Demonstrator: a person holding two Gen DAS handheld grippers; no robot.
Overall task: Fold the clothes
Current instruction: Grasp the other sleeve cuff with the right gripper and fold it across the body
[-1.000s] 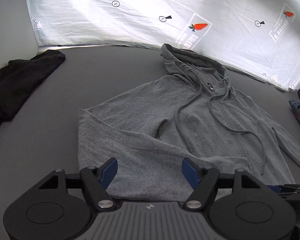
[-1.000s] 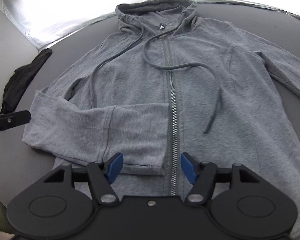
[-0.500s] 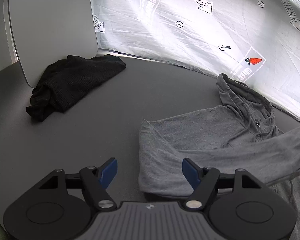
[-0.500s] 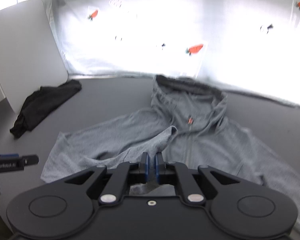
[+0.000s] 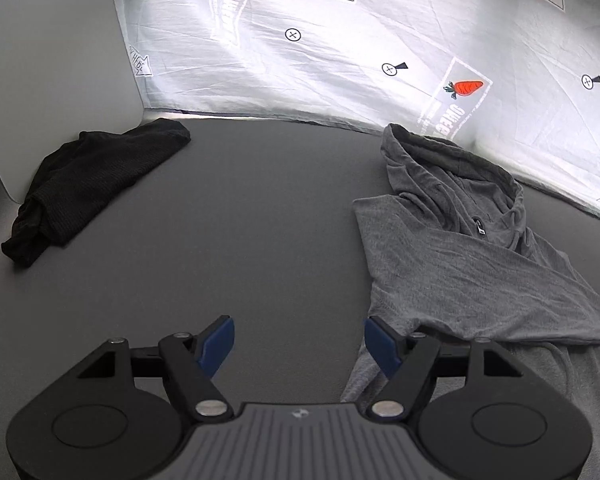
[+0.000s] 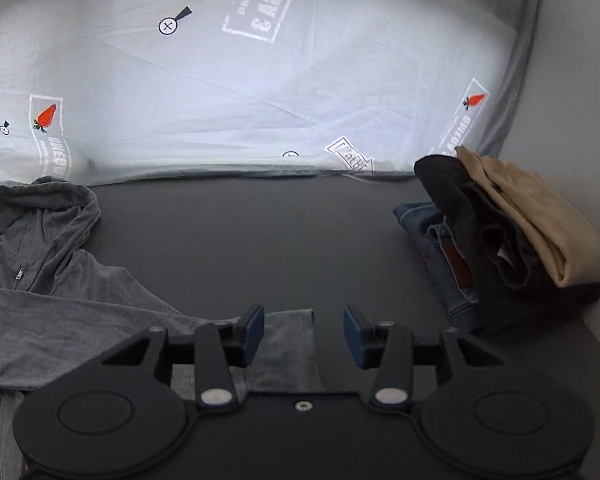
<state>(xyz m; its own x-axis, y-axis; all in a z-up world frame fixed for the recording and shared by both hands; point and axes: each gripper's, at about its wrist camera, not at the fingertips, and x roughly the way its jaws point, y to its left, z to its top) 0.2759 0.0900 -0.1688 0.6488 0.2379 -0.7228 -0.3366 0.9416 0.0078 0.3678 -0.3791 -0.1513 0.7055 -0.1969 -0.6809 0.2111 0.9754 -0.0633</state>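
Left wrist view, left gripper [image 5: 298, 342] jaws wide beside hoodie [image 5: 459, 264] edge, right gripper [image 6: 303, 334] jaws wide over cuff.

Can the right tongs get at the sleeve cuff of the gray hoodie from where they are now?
Probably yes. The right tongs are open, and the gray hoodie's sleeve cuff lies flat on the table just ahead between the fingers, with nothing over it.

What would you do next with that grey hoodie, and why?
Probably bring the right tool down onto the sleeve cuff lying just beneath it and close on it. The grey hoodie has one sleeve laid across its chest, both tools are open and hold nothing, and the left tool hangs beside the hoodie's edge.
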